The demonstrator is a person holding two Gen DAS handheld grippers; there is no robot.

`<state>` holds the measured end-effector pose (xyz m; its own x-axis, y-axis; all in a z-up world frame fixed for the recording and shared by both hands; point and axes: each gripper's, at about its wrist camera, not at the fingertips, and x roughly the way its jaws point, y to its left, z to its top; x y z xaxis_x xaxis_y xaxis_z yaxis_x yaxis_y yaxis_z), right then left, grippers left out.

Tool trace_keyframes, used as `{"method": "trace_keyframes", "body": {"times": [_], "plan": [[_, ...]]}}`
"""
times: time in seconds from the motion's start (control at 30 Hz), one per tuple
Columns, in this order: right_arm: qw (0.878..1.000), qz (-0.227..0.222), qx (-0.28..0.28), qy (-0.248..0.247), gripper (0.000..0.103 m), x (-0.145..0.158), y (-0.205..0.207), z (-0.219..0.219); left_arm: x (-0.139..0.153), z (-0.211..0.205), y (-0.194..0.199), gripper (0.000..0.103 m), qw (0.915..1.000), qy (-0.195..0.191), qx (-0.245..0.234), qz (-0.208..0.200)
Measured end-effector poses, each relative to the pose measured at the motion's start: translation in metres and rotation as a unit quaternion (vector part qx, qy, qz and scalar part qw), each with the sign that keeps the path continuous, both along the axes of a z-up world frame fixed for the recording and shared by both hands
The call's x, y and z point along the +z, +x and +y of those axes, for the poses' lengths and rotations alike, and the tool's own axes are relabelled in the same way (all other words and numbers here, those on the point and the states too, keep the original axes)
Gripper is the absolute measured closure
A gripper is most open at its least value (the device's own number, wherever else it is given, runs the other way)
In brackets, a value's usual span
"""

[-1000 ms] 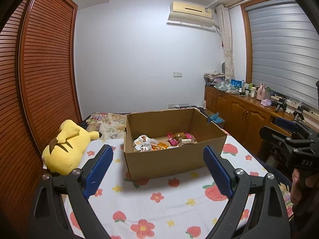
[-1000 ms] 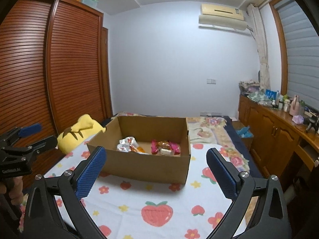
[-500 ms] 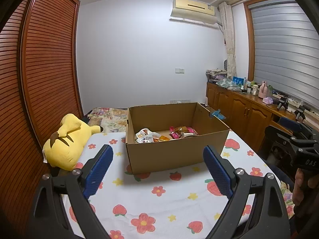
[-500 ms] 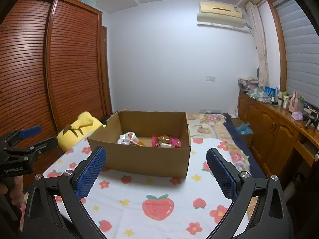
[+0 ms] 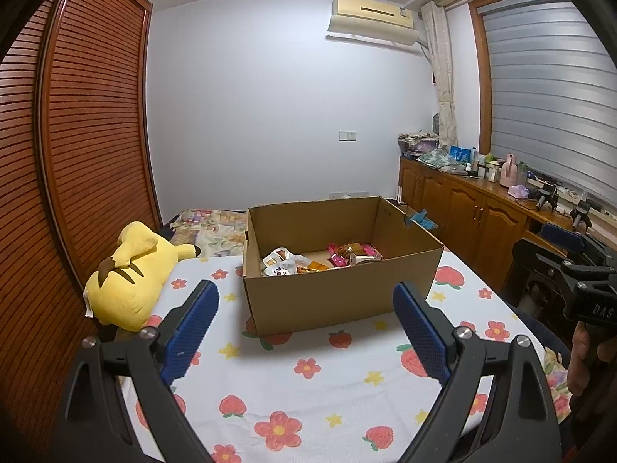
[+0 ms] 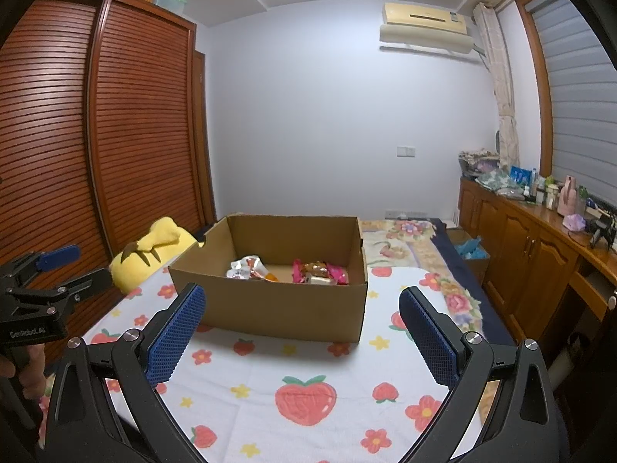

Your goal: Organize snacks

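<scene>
Now both views sit higher, farther from cardboard box (image 5: pixel 339 266); snacks (image 6: pixel 287 270) lie inside; left gripper (image 5: pixel 306 328), right gripper (image 6: pixel 300 332) jaws wide, empty — retreat or pre-approach, unclear.

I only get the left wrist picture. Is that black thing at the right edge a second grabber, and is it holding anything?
Observer: Yes, it is the right gripper. Its own camera shows the blue pads wide apart with nothing between them.
Operator: Who carries the one I look through?
Observer: A hand holds the left gripper by its handle, off the bed's left side.
Operator: What is behind the box on the right?
Observer: Past the box, a floral quilt runs to the bed's dark edge.
</scene>
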<state>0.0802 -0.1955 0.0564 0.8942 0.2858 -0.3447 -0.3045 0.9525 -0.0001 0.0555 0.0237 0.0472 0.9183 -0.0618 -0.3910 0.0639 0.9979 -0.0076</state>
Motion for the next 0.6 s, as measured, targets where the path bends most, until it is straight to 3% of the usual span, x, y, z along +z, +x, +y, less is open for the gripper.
{"method": "trace_keyframes", "body": {"times": [0.6], "plan": [[1.000,0.000,-0.001,0.000,0.001,-0.0020,-0.0024,-0.0020,0.0001,-0.0005,-0.0008,0.010,1.0000,0.001,-0.001,0.000]]}}
